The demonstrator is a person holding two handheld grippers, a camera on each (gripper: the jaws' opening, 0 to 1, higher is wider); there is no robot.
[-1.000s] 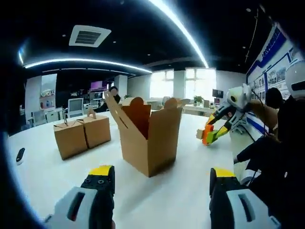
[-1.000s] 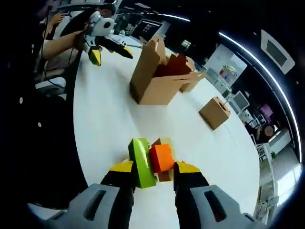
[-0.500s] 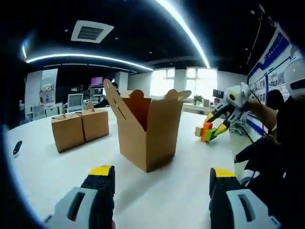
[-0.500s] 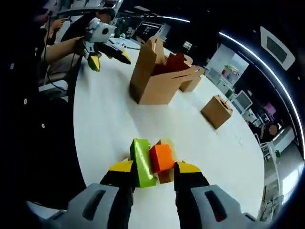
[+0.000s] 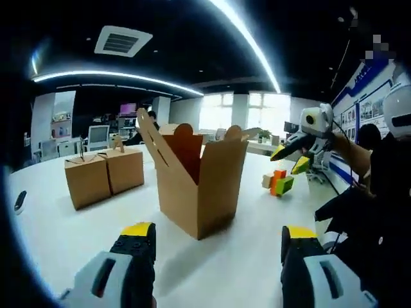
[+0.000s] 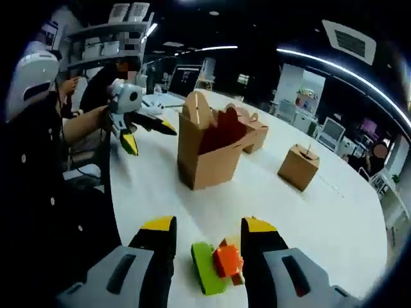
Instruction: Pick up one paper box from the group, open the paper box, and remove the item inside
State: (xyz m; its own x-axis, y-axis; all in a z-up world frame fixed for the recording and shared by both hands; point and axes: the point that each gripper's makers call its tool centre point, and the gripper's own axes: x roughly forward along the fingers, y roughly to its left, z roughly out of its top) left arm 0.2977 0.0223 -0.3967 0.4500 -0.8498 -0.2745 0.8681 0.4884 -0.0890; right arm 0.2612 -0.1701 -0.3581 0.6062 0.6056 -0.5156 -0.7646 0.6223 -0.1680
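Note:
An open brown paper box (image 5: pixel 196 183) (image 6: pixel 209 154) stands upright on the white table (image 5: pixel 250 256), flaps up. A toy of green, orange and tan blocks (image 5: pixel 277 183) (image 6: pixel 218 268) lies on the table to its right. My right gripper (image 6: pixel 207 226) (image 5: pixel 290 158) hovers open just above the toy, not touching it. My left gripper (image 5: pixel 217 239) (image 6: pixel 151 136) is open and holds nothing, in front of the open box.
Two closed paper boxes (image 5: pixel 87 181) (image 5: pixel 126 168) sit side by side left of the open one; in the right gripper view one closed box (image 6: pixel 298 167) stands apart and another (image 6: pixel 258 133) behind. A small dark object (image 5: pixel 19 200) lies near the table's left edge. People sit around.
My right gripper has opened, let the block toy go onto the table and lifted away from it. The left gripper has barely moved.

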